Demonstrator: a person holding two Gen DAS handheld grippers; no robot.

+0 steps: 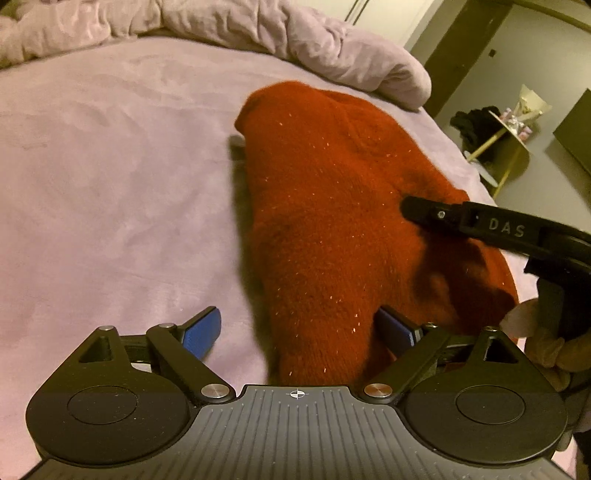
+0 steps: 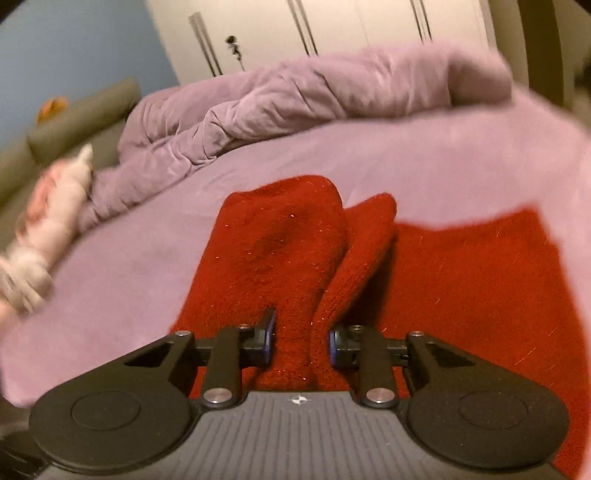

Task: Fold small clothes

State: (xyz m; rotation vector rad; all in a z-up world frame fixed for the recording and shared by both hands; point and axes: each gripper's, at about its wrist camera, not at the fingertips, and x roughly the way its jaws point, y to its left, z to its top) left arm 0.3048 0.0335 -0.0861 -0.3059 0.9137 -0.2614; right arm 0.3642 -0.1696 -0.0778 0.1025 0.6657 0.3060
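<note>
A red knitted garment (image 1: 332, 206) with glittery flecks lies bunched on the lilac bed sheet (image 1: 110, 184). My left gripper (image 1: 301, 328) is open, its blue pads wide apart, with the garment's near edge between them. My right gripper (image 2: 302, 338) is shut on a fold of the red garment (image 2: 280, 251) and lifts it in two ridges. The right gripper's black finger (image 1: 443, 214) also shows in the left wrist view, resting on the garment from the right.
A crumpled lilac duvet (image 1: 295, 33) lies along the far side of the bed, also in the right wrist view (image 2: 295, 96). A stuffed toy (image 2: 48, 214) lies at the left. A small side table (image 1: 506, 136) stands beyond the bed's right edge.
</note>
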